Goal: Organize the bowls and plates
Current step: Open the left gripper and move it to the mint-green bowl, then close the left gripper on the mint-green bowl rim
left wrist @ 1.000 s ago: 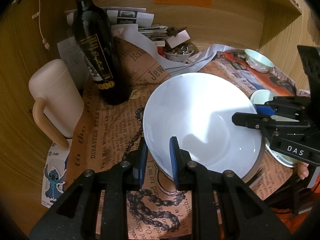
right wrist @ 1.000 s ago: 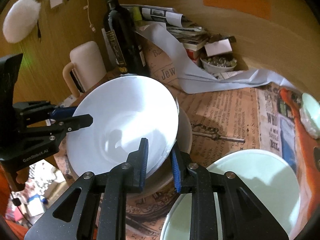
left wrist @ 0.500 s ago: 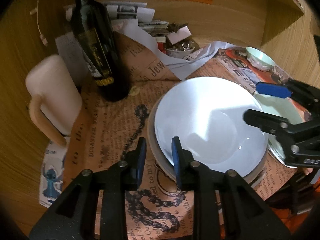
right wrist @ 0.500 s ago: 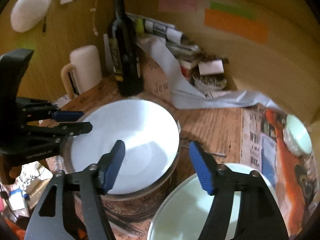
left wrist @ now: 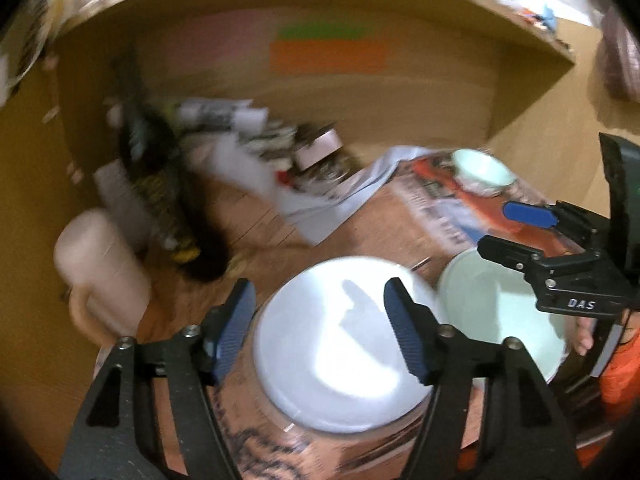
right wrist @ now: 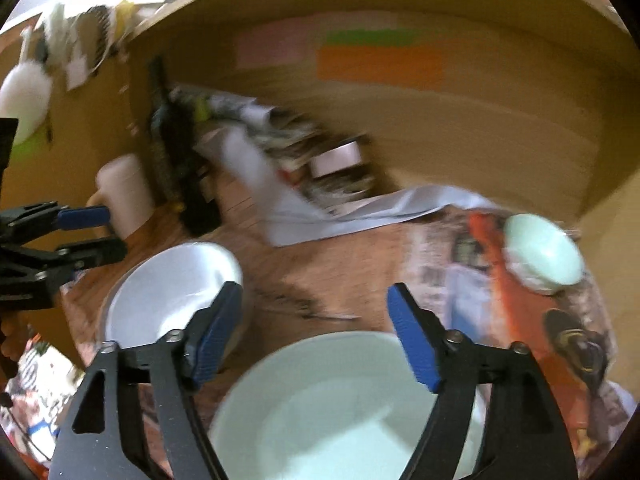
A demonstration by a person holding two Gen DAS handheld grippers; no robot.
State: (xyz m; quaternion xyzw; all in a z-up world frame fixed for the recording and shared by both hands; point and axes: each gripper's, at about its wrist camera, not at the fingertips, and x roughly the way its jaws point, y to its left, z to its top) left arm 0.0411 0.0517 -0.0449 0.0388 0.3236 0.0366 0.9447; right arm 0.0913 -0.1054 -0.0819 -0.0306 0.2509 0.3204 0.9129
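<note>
White bowl [left wrist: 340, 344] at 6 o'clock below left gripper [left wrist: 320, 320], jaws just opening, nothing between; pale green plate [right wrist: 344, 408] under right gripper [right wrist: 316, 328], likewise spread, empty

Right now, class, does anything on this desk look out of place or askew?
Yes. A small pale green bowl lies tipped on its side on the newspaper at the far right, away from the white bowl and the green plate. Loose papers sprawl untidily at the back.
</note>
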